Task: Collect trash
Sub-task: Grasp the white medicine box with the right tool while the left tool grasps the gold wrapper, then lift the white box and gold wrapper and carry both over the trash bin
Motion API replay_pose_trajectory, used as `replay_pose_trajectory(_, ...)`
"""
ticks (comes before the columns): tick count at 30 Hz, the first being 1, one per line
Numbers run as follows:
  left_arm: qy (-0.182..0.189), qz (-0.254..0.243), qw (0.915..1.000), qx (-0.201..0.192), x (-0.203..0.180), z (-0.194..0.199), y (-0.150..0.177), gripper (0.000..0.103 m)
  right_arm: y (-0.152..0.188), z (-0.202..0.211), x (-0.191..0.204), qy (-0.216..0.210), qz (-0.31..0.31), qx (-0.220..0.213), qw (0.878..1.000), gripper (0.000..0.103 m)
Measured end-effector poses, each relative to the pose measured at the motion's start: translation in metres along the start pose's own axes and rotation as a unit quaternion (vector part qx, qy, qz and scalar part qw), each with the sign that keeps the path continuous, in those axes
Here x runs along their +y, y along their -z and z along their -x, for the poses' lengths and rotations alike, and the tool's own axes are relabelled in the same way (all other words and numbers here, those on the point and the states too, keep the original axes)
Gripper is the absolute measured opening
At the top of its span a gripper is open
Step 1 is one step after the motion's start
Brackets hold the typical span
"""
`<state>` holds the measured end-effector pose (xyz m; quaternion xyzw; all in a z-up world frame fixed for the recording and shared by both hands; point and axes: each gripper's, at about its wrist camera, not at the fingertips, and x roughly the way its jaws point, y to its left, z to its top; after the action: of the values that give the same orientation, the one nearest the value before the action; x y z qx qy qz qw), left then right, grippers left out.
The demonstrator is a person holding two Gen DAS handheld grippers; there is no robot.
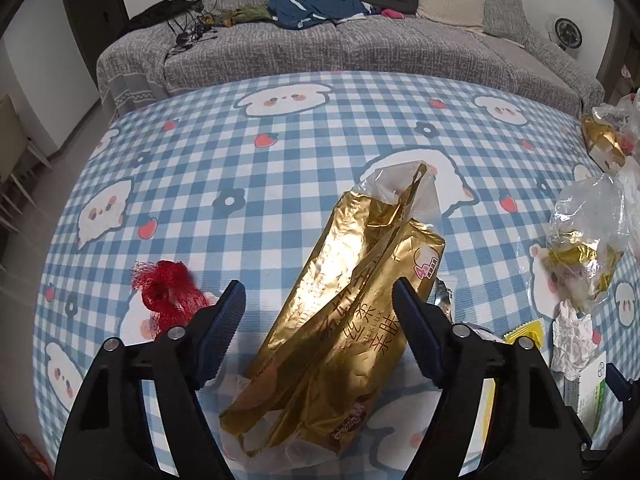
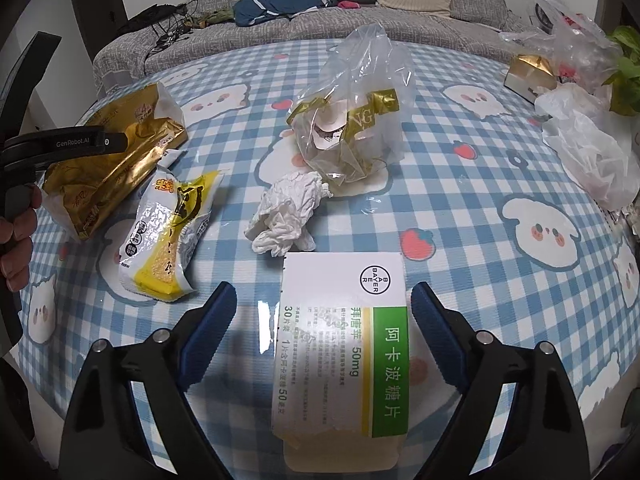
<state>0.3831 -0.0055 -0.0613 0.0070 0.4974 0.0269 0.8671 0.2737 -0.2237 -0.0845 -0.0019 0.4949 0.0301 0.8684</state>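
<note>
Left gripper [image 1: 318, 308] spread, straddling gold wrapper [image 1: 340, 320] on checked tablecloth [image 1: 280, 152], no pad contact. Right gripper [image 2: 322, 308] likewise spread around medicine box [image 2: 344, 344]. Step: pre-grasp on both. Next: lower, clamp, lift. Tissue wad [image 2: 288, 216] waits beyond.

Left hand-held gripper [image 1: 320, 300] straddles gold wrapper [image 1: 344, 320], right finger seemingly touching.

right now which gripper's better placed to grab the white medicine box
Right. The right gripper is open with the medicine box lying between its fingers. The left gripper straddles the gold bag instead.
</note>
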Motion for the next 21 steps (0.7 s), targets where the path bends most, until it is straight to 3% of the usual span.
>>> replay_pose_trajectory(4, -0.001, -0.001, 1.0000, 0.005, -0.002, -0.007, 0.001, 0.058, -0.001, -0.006, -0.003, -0.003, -0.007, 0.010, 1.000, 0.072)
replay_pose_trajectory(7, -0.001, -0.007, 0.9999, 0.011, -0.006, -0.011, 0.002, 0.042, -0.002, -0.009, -0.003, -0.001, -0.004, 0.012, 1.000, 0.065)
replay_pose_trajectory(9, 0.003, -0.007, 0.9998, 0.018, -0.007, -0.014, 0.003, 0.022, -0.003, -0.009, -0.004, 0.005, -0.003, 0.009, 1.000, 0.060)
replay_pose_trajectory(11, 0.010, -0.003, 0.9996, 0.026, -0.006, -0.018, 0.004, 0.008, -0.004, -0.009, -0.005, 0.003, -0.007, 0.008, 1.000, 0.060)
replay_pose_trajectory(21, 0.011, -0.002, 0.9998, 0.017, -0.009, -0.012, 0.006, 0.001, -0.007, -0.007, -0.006, 0.002, -0.006, 0.000, 1.000, 0.059)
